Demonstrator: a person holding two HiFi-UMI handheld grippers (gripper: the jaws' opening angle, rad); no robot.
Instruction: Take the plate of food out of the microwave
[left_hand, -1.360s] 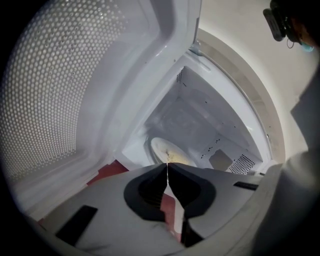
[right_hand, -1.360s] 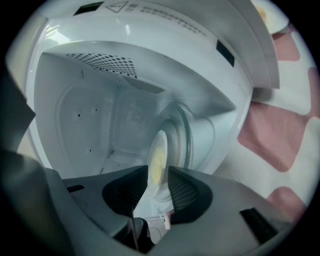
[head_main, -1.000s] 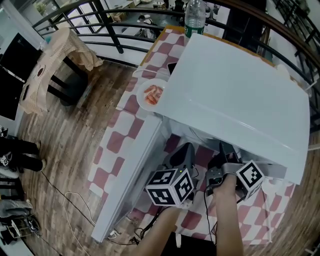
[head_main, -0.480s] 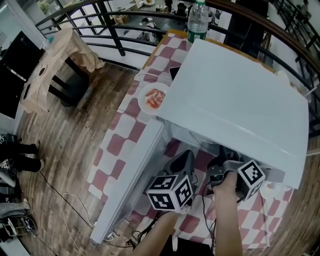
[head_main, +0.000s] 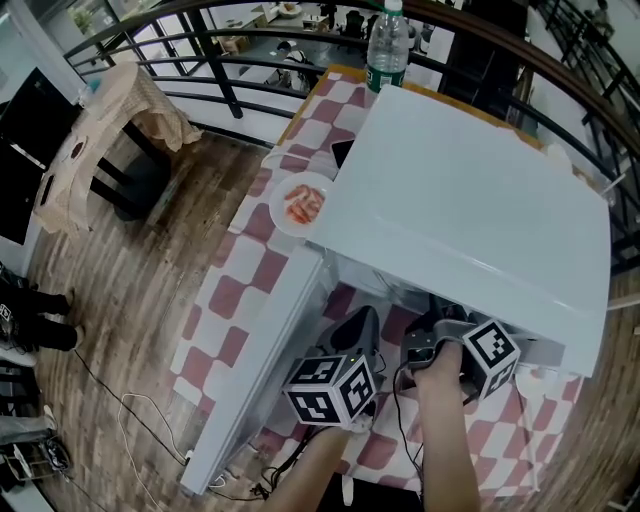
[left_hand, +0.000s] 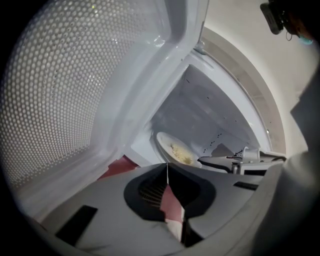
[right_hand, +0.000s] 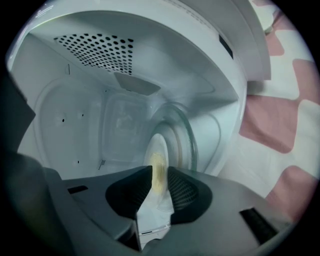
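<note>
Now, through the right gripper view I look straight into the white box-shaped microwave oven (right_hand: 75, 100). In the head view its white door (head_main: 262, 365) hangs open to the left. The task's thing, a white round plate of yellowish food (right_hand: 158, 165), sits inside the cavity on the clear glass turntable (right_hand: 189, 137).

My right gripper (right_hand: 159, 176) reaches into the opening, rolled so that one jaw lies on each face of the plate's near rim. Its jaws have just been closing. The rim stands between the ribbed black pads (right_hand: 182, 192), and as far as I can see they bear on it.

My left gripper (left_hand: 167, 169) hangs just outside the opening, beside the right one, with its jaws pressed together and nothing between them. In its view the perforated inner panel of the door fills the left side. The same plate shows deeper in the cavity, with one dark jaw of the right gripper at its edge.

From the head view, the microwave stands on a table under a red-and-white checked cloth (head_main: 225, 290). A second white plate with reddish food (head_main: 303, 203) lies on the cloth, just beside the oven's far left corner. A clear plastic bottle with a green label (head_main: 388, 40) stands upright behind the oven. The marker cubes of both grippers show in front of the microwave, side by side and close together.
</note>
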